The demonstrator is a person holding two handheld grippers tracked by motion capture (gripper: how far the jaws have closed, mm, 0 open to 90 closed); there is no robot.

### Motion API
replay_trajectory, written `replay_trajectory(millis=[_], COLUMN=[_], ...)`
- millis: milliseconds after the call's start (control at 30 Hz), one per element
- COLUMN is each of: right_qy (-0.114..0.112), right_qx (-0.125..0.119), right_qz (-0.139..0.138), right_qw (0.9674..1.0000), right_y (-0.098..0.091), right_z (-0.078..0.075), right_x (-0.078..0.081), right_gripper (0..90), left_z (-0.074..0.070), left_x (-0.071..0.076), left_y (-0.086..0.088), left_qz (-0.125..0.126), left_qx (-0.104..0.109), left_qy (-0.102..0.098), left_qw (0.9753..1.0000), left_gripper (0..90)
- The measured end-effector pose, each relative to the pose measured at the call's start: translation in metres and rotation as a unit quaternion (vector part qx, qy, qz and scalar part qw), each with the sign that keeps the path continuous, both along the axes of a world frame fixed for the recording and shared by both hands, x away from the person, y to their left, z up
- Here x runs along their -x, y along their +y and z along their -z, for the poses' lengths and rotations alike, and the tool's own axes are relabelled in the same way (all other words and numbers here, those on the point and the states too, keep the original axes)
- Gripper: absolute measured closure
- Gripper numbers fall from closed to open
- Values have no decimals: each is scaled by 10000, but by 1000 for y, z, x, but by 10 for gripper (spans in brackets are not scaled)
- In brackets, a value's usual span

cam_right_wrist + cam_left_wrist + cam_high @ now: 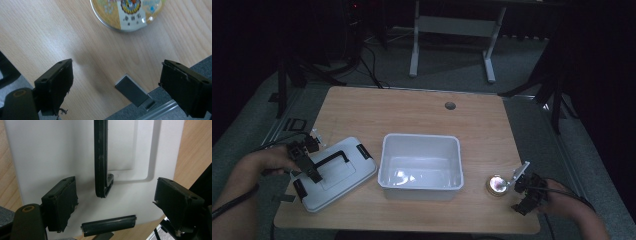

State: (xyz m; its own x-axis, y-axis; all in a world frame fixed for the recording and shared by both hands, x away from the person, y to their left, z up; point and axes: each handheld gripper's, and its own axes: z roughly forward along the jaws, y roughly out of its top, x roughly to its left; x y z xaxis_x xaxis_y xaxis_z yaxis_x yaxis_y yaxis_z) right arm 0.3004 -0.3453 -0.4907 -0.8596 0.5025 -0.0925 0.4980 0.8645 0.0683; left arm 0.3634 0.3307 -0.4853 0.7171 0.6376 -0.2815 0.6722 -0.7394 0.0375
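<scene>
The wide-open, empty right gripper point(116, 87) is hovering just short of a round gold tin point(127, 13) bearing an unreadable printed label; the left gripper point(116, 202) is gaping over a white plastic lid's black handle point(101, 157).

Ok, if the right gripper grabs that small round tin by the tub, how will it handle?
The round tin looks flat and low, so probably light and unlikely to tip. Its glossy lid may be slippery, and the round rim could slide along the table.

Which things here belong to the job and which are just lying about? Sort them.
In the job: white lid with black handle, under the open left gripper; white bin; round tin, near the open right gripper.
Lying about: metal frame on the floor beyond the table.
</scene>
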Motion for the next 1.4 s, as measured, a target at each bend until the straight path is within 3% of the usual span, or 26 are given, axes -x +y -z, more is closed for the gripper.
replay_trajectory(millis=[33,133,267,333,500,633,700,867,1000,1200,1400], right_qy=[196,463,619,449,5,-346,-336,-242,-128,155,188], right_qx=[49,155,328,496,556,504,488,570,584,653,659], right_qz=[3,-9,-309,-512,-880,-1403,-1517,-1958,-2124,-2182,-2227], right_qw=[9998,9988,9971,9964,9946,9882,9867,9787,9753,9736,9725], right_y=[3,9,16,21,30,38,41,54,59,62,63], right_z=[-2,-4,-4,-2,2,3,4,13,16,20,22], right_x=[-4,-9,-14,-15,-20,-22,-23,-33,-40,-46,-49], right_gripper=[165,191,217,176,106,105,105,107,120,149,197], left_z=[0,-2,-2,-2,-2,-1,-1,-2,-3,-4,-3], left_x=[0,1,1,1,1,-1,-1,-2,-2,-3,-3], left_y=[0,1,2,2,0,-3,-3,-4,-4,-5,-6], left_qz=[-11,-23,-16,-23,16,24,39,67,83,111,104], left_qx=[17,14,9,1,-20,39,17,35,16,15,2], left_qy=[7,0,25,14,47,90,78,81,123,140,170], left_qw=[10000,10000,10000,10000,10000,9999,10000,9999,9999,9998,9998], left_gripper=[177,177,177,177,177,177,177,177,177,178,178])
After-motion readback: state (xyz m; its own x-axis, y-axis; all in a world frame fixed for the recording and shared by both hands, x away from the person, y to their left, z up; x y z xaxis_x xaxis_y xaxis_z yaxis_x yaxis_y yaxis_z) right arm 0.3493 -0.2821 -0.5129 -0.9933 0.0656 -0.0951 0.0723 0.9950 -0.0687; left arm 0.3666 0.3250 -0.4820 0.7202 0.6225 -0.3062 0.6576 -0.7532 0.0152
